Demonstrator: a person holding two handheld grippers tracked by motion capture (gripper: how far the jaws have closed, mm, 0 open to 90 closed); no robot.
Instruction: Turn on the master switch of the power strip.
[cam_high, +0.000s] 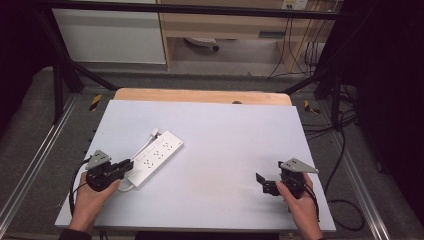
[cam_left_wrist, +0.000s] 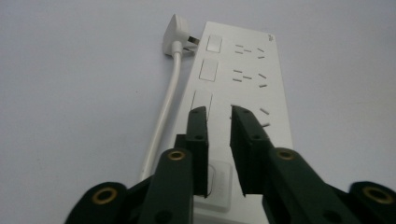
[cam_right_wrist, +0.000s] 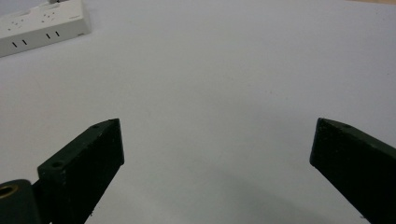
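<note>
A white power strip (cam_high: 156, 159) lies at an angle on the left half of the pale mat (cam_high: 225, 150). Its white cord (cam_left_wrist: 163, 107) runs along its side, with the plug (cam_left_wrist: 176, 28) lying by the far end. My left gripper (cam_high: 129, 165) is at the strip's near end. In the left gripper view, the left gripper (cam_left_wrist: 218, 114) hovers over the power strip (cam_left_wrist: 243, 70) near its switches, jaws a narrow gap apart with nothing between them. My right gripper (cam_high: 260, 181) rests at the front right, and in its own view the right gripper (cam_right_wrist: 215, 128) stands wide open over bare mat. The power strip (cam_right_wrist: 42, 23) shows far off.
The mat lies on a wooden table (cam_high: 200, 96) whose far edge shows behind it. Black frame bars (cam_high: 65, 75) stand at the back corners. Loose cables (cam_high: 345, 210) trail on the floor at the right.
</note>
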